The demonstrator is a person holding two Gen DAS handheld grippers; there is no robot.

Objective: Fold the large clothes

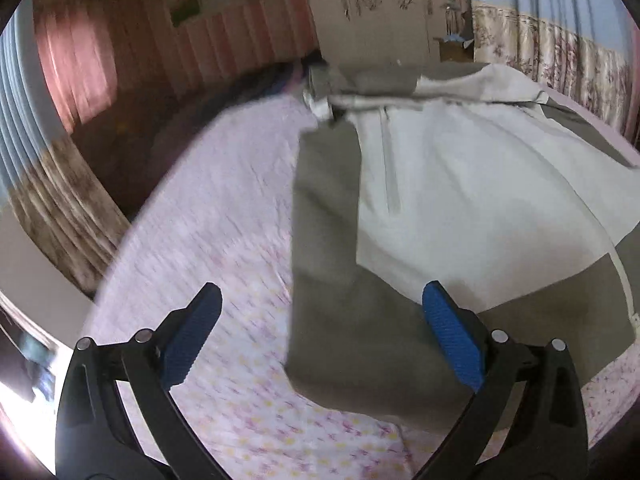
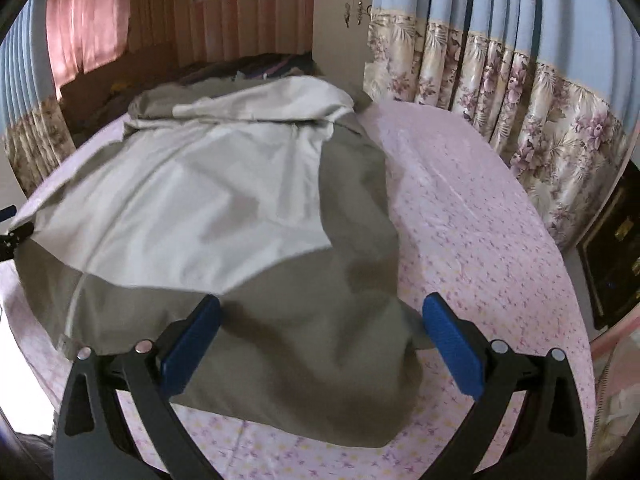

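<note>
A large grey-olive jacket [image 1: 332, 320] with a pale lining [image 1: 460, 184] turned outward lies spread on the pink flowered bedsheet [image 1: 208, 248]. My left gripper [image 1: 320, 332] is open and empty above the jacket's near left edge. In the right wrist view the same jacket [image 2: 312, 344] and its pale lining [image 2: 192, 208] fill the middle. My right gripper [image 2: 320, 336] is open and empty, hovering over the jacket's near hem. The left gripper's tip [image 2: 8, 232] peeks in at the left edge.
The bed [image 2: 472, 216] has free sheet to the right of the jacket. Flowered curtains [image 2: 520, 92] hang at the right, a dark cabinet [image 2: 612, 248] stands beyond the bed's right edge, and dark bedding [image 2: 256, 66] lies at the headboard.
</note>
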